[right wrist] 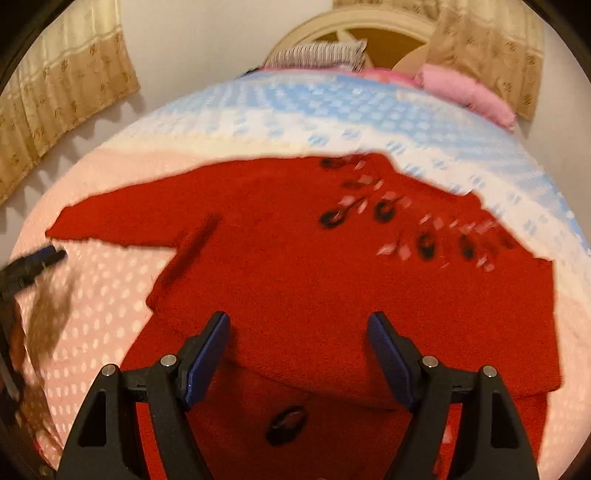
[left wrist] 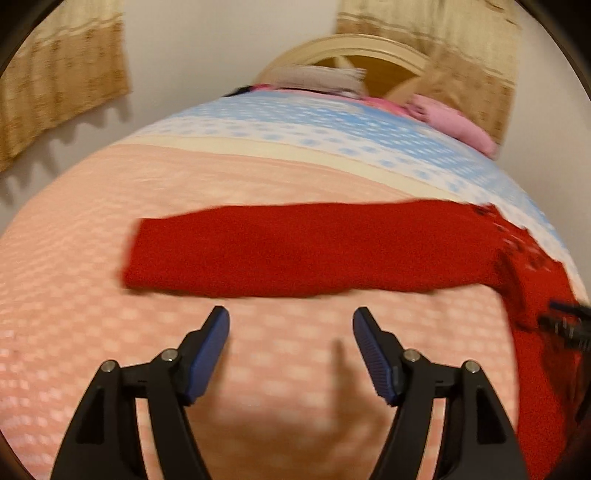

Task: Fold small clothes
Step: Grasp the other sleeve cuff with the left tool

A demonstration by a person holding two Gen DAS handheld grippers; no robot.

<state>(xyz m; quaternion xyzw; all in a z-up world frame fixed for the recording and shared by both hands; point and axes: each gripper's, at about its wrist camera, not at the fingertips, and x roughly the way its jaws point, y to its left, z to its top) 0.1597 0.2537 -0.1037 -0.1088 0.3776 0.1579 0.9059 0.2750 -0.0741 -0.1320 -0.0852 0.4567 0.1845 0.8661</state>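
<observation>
No readable writing or labels. Red sweater lies flat on the bedspread, one sleeve stretched toward its left edge. Left gripper spread, empty, over bare bedspread just short of the sleeve. Right gripper spread, empty, over sweater body. Pink pillow at headboard end

Red knit sweater lies flat on bedspread, sleeve outstretched.
</observation>
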